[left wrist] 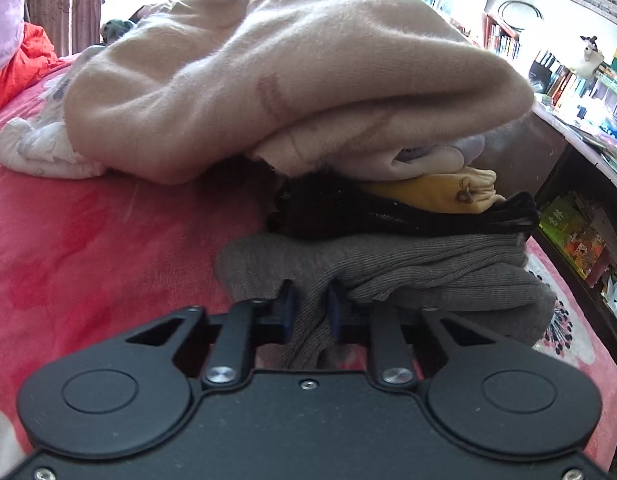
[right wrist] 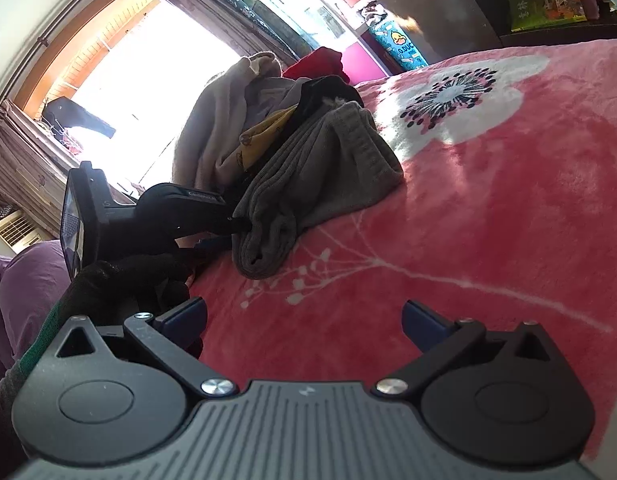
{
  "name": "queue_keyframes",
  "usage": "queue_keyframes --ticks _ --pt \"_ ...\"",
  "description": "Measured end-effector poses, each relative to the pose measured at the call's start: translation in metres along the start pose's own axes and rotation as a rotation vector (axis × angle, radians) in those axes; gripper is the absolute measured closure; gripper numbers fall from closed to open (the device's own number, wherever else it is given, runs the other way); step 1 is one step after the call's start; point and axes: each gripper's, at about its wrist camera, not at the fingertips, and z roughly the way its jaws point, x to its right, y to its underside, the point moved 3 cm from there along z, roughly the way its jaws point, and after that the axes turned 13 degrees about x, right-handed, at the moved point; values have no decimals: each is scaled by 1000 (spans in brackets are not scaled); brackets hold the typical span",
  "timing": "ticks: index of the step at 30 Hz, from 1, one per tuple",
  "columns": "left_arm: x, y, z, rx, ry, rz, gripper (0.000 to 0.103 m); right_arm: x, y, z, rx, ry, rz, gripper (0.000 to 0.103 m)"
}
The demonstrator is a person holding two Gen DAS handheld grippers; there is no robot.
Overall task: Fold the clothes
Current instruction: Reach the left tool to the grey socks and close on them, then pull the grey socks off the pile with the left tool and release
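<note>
A folded grey ribbed garment [left wrist: 408,272] lies at the bottom of a stack on the red bed blanket [left wrist: 88,240]. Above it lie a black garment [left wrist: 348,212], a yellow one [left wrist: 436,192] and a big beige fleece [left wrist: 288,80]. My left gripper [left wrist: 311,300] is shut on a fold of the grey garment at its near edge. In the right wrist view the same grey garment [right wrist: 320,176] shows with the left gripper [right wrist: 240,222] pinching its edge. My right gripper [right wrist: 304,316] is open and empty, low over the blanket [right wrist: 488,200], short of the stack.
A white patterned cloth [left wrist: 40,148] lies left of the beige fleece. An orange quilt [left wrist: 20,60] is at the far left. Bookshelves [left wrist: 580,92] and a low shelf with books [left wrist: 576,236] stand along the bed's right side. A bright window [right wrist: 148,68] is behind the stack.
</note>
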Motion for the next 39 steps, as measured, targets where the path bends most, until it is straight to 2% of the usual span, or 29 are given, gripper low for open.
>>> queue_keyframes --ticks 3,11,17,22,26,33,39 --pt "0 1 -13 40 17 9 98 -1 0 -1 3 1 -7 0" --pt "-30 1 -69 104 41 -14 99 -2 0 -4 16 10 -17 0" --pt "-75 6 -131 154 5 -53 100 -3 -1 -7 29 13 -26 0" --pt "-119 23 -181 167 -57 -26 100 -7 -2 -10 40 -5 -43 0" --pt "-159 43 -221 171 -125 -40 100 -14 1 -12 22 -66 -40 0" --pt "-233 82 -286 181 -255 -137 100 -53 29 -7 -90 -216 -122 0" --pt "-291 107 -331 201 -401 -224 100 -80 53 -8 -179 -302 -176 1"
